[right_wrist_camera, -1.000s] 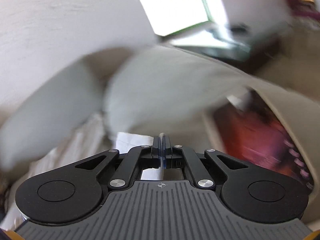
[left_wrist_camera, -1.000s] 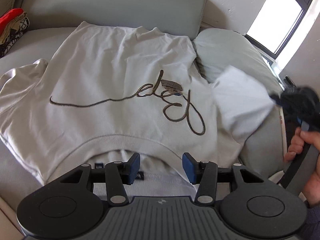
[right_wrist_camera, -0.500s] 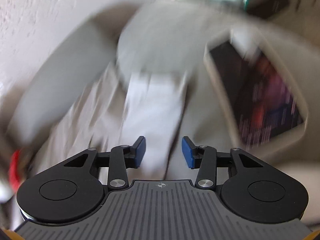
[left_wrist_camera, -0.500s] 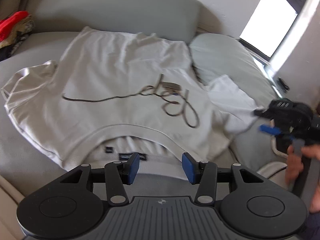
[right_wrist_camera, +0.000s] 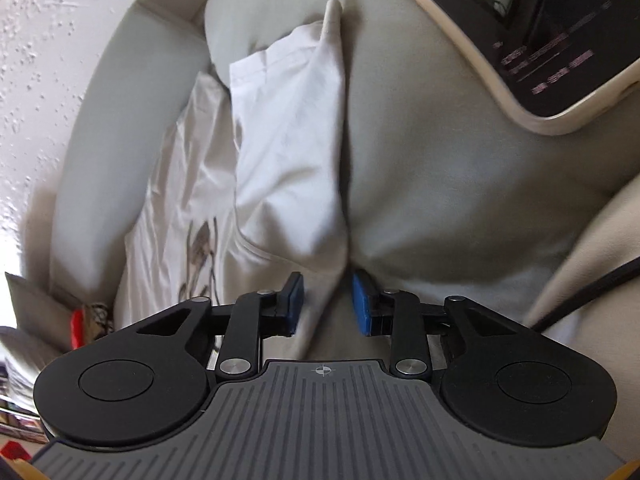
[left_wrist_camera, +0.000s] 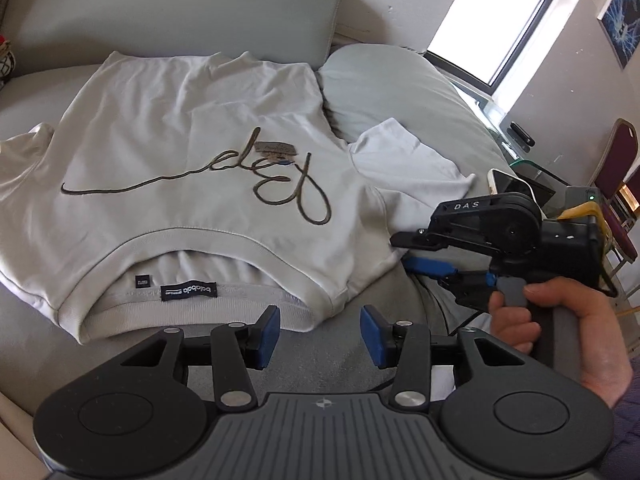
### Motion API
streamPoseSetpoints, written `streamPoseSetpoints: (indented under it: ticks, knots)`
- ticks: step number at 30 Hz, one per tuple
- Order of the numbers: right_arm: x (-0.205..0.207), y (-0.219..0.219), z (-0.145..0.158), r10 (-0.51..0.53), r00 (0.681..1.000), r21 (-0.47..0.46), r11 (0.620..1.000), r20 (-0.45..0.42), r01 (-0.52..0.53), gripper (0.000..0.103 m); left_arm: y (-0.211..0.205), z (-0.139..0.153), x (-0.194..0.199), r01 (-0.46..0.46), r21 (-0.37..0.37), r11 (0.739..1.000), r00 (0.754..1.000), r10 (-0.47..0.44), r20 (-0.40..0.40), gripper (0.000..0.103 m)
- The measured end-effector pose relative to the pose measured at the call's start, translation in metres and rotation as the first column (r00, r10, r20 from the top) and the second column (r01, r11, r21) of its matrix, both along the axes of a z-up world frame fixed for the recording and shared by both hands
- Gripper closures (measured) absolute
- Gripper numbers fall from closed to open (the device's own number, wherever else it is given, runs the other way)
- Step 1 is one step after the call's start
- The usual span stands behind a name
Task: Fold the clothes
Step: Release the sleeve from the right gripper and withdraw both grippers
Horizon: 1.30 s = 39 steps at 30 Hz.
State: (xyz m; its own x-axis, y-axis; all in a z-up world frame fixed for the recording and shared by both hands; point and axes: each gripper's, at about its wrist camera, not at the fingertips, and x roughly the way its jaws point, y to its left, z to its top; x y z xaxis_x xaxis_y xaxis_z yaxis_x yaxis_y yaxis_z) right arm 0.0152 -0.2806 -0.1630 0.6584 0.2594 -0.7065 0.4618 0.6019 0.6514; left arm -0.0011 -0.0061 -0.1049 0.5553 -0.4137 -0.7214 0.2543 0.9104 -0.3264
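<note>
A pale grey T-shirt [left_wrist_camera: 192,152] with brown script lettering lies spread face up on a grey sofa, collar nearest me. Its right sleeve [left_wrist_camera: 404,164] lies spread over a cushion; it also shows in the right wrist view [right_wrist_camera: 288,140]. My left gripper [left_wrist_camera: 319,336] is open and empty, just in front of the collar's right end. My right gripper [right_wrist_camera: 326,304] is open, its jaws either side of the shirt's shoulder edge at the sleeve's base. It shows from the side in the left wrist view [left_wrist_camera: 416,252], held by a hand.
A grey cushion [left_wrist_camera: 400,92] lies right of the shirt under the sleeve. The sofa backrest [left_wrist_camera: 180,8] runs behind. A phone [right_wrist_camera: 560,40] rests on the sofa arm at right. A window and red chairs [left_wrist_camera: 616,184] are further right.
My right gripper opened, let the sleeve go, and dropped down to the shoulder edge. The sleeve now lies flat on the cushion. My left gripper pulled back and shifted right along the collar.
</note>
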Motion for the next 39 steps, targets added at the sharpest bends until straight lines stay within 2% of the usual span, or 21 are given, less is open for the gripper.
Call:
streamPoseSetpoints:
  ticks: [1, 3, 4, 9, 12, 13, 19, 21, 24, 27, 30, 33, 35, 36, 37, 38, 39]
  knots:
    - [0.001, 0.0, -0.001, -0.008, 1.0, -0.004, 1.0, 0.004, 0.008, 0.099, 0.001, 0.0, 0.0, -0.003, -0.002, 1.0, 1.0, 0.003, -0.002, 0.061]
    - [0.002, 0.0, -0.002, -0.024, 1.0, -0.012, 1.0, 0.011, 0.024, 0.099, 0.003, 0.0, 0.0, -0.008, -0.005, 1.0, 1.0, 0.008, -0.006, 0.061]
    - [-0.001, 0.002, 0.003, -0.035, 0.999, -0.064, 0.997, 0.011, 0.036, 0.1, 0.004, 0.0, 0.0, -0.01, -0.005, 1.0, 1.0, 0.01, -0.007, 0.061]
    - [0.0, 0.018, 0.019, 0.025, 0.999, -0.254, 0.967, -0.034, -0.033, 0.1, 0.01, 0.0, 0.001, -0.016, -0.006, 1.0, 1.0, 0.016, -0.017, 0.06]
    - [0.005, 0.029, 0.023, 0.068, 0.995, -0.255, 0.963, -0.066, -0.083, 0.093, 0.012, 0.0, 0.001, -0.015, -0.002, 1.0, 1.0, 0.015, -0.027, 0.06]
    - [0.003, 0.031, 0.026, 0.067, 0.996, -0.248, 0.965, -0.066, -0.082, 0.085, 0.013, 0.0, 0.0, -0.014, 0.003, 1.0, 1.0, 0.014, -0.027, 0.06]
    - [-0.022, 0.051, 0.053, 0.143, 0.989, -0.365, 0.92, -0.028, -0.144, 0.081, 0.022, 0.009, -0.002, -0.033, 0.032, 0.999, 0.999, 0.033, 0.006, 0.06]
    - [-0.017, 0.068, 0.057, 0.221, 0.975, -0.408, 0.889, -0.021, -0.21, 0.078, 0.023, 0.01, 0.001, -0.066, 0.044, 0.997, 0.997, 0.065, 0.028, 0.059]
    - [-0.008, 0.093, 0.06, 0.323, 0.946, -0.451, 0.843, -0.009, -0.292, 0.075, 0.021, 0.008, 0.01, -0.131, 0.103, 0.986, 0.99, 0.126, 0.055, 0.061]
    - [0.0, 0.111, 0.058, 0.404, 0.915, -0.478, 0.804, 0.005, -0.353, 0.073, 0.019, 0.001, 0.016, -0.16, 0.169, 0.973, 0.986, 0.148, 0.083, 0.062]
    - [0.003, 0.123, 0.047, 0.476, 0.877, -0.474, 0.758, -0.068, -0.448, 0.072, 0.022, -0.011, 0.019, -0.16, 0.207, 0.965, 0.987, 0.157, 0.031, 0.063]
    - [-0.013, 0.126, 0.05, 0.499, 0.861, -0.487, 0.73, -0.101, -0.48, 0.073, 0.024, -0.01, 0.013, -0.113, 0.241, 0.964, 0.993, 0.119, -0.011, 0.063]
    - [-0.022, 0.124, 0.057, 0.504, 0.851, -0.45, 0.731, -0.149, -0.512, 0.072, 0.03, -0.008, 0.009, -0.066, 0.231, 0.971, 0.994, 0.085, -0.075, 0.063]
    - [-0.026, 0.123, 0.062, 0.5, 0.854, -0.441, 0.74, -0.145, -0.508, 0.072, 0.035, -0.006, 0.006, -0.043, 0.217, 0.975, 0.992, 0.067, -0.105, 0.063]
    - [-0.031, 0.12, 0.069, 0.491, 0.864, -0.445, 0.753, -0.11, -0.484, 0.067, 0.042, -0.004, 0.004, -0.035, 0.2, 0.979, 0.991, 0.059, -0.118, 0.063]
    - [-0.034, 0.119, 0.077, 0.48, 0.875, -0.453, 0.769, -0.055, -0.451, 0.054, 0.053, 0.0, 0.001, -0.048, 0.185, 0.981, 0.991, 0.071, -0.117, 0.062]
    - [-0.037, 0.119, 0.085, 0.469, 0.883, -0.459, 0.786, 0.003, -0.415, 0.047, 0.065, 0.005, -0.001, -0.082, 0.174, 0.981, 0.989, 0.102, -0.108, 0.062]
